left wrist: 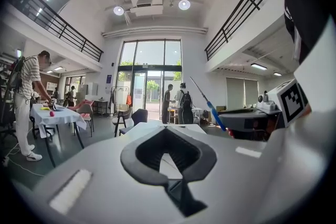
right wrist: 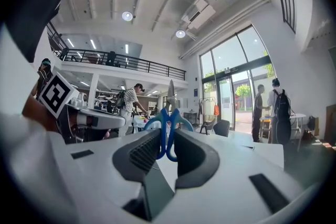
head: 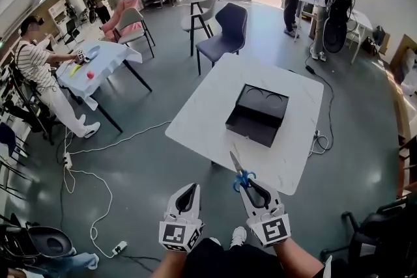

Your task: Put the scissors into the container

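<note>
Scissors point(head: 242, 177) stand gripped in my right gripper point(head: 249, 184). Its jaws are closed on the blue handle loops, which sit between the two dark pads point(right wrist: 140, 153) in the right gripper view. The loops lie at the fingertips, not deep in the throat. The blades rise clear of the jaws and point up and away from me, towards the far side of the scene. In the head view the blade tip lies over the near edge of the table point(head: 208, 115), close to its near corner, and my hands hang over the floor on the near side.

My left gripper point(head: 189, 188) is level with the right one and just to its left. Its jaws are closed tip to tip around a hollow with nothing held in it.

The container point(head: 251, 131) is a black box lying open on the table, far of the scissors and well apart from them, slightly to the right. Its far half shows two round hollows. The rest of its interior is uniformly dark, and I cannot make out any contents.
</note>
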`<act>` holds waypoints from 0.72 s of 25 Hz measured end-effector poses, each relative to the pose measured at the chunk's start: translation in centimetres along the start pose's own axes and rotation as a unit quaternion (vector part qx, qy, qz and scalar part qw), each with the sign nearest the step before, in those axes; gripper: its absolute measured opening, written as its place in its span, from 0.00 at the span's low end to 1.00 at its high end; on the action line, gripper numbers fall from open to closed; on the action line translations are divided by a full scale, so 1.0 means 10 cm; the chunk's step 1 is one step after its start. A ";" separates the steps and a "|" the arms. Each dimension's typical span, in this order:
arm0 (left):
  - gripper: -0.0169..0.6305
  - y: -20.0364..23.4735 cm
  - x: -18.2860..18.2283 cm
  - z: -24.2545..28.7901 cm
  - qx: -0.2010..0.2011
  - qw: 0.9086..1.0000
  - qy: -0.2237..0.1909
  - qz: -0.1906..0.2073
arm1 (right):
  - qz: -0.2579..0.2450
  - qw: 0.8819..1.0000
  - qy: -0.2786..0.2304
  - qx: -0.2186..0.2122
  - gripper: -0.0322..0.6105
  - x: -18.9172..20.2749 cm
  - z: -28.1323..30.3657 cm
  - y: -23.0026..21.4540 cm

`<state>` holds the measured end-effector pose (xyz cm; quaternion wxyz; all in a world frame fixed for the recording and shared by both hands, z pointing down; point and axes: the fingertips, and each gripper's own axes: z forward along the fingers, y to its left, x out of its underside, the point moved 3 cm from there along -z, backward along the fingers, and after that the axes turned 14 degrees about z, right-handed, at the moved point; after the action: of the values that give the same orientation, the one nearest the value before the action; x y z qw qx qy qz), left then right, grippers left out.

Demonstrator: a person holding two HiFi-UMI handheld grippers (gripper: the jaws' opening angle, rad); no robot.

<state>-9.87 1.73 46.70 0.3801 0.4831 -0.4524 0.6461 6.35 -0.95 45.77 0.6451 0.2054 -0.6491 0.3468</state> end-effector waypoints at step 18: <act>0.04 0.63 0.02 1.01 0.040 0.999 -0.011 0.005 | -0.004 0.999 0.004 0.040 0.18 -0.19 1.01 -0.67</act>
<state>-12.91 -9.74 46.82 0.3524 0.5028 -0.4326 0.6602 4.27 -13.08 45.90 0.6404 0.2319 -0.6315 0.3705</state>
